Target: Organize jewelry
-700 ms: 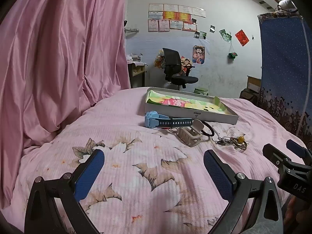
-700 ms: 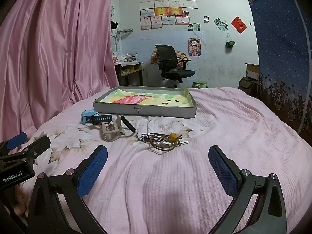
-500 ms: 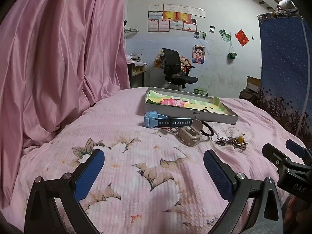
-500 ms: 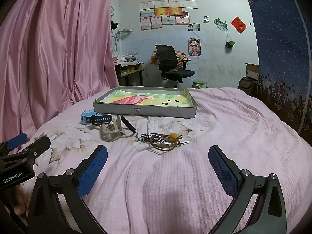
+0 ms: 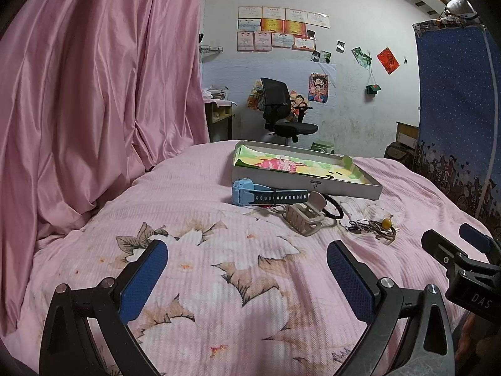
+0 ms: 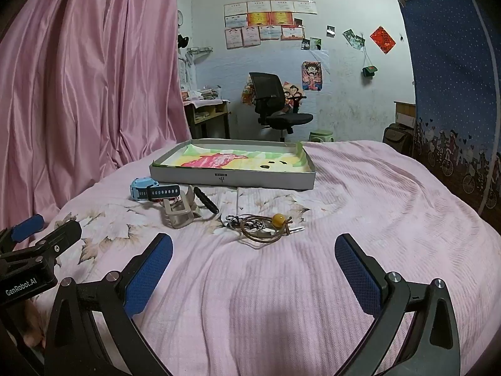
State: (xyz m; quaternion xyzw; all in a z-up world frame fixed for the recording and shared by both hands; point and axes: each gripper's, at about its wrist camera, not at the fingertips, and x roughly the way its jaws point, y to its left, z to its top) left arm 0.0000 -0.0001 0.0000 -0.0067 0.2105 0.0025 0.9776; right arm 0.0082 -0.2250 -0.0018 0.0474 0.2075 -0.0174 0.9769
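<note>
Both grippers are hovering low over the pink bed [image 6: 375, 194], and neither one is carrying anything. The left gripper [image 5: 247, 269] is holding its jaws spread wide above the flower-printed part of the bedspread, nothing between the blue pads [image 5: 142, 285]. The right gripper [image 6: 253, 269] is doing the same, jaws spread and empty, pointing toward the jewelry. The pieces are lying in a loose cluster on the bed, just in front of the shallow grey box [image 6: 231, 178] with its bright painted lining. A light blue watch [image 5: 266, 195] is sitting nearest the box on the left side of the cluster, its strap stretching to the right. Right beside it a beige watch [image 5: 305, 216] is resting, and a black cord bracelet [image 5: 334, 208] is looping just behind that one. A little to the right, apart from the watches, a brown cord necklace with a yellow bead [image 6: 266, 224] is lying tangled with some thin silvery chain. Nothing from the cluster is lying in the box. Behind the bed a black office chair [image 6: 272, 100] is standing by the far wall, and a pink curtain [image 5: 94, 94] is hanging along the left.
</note>
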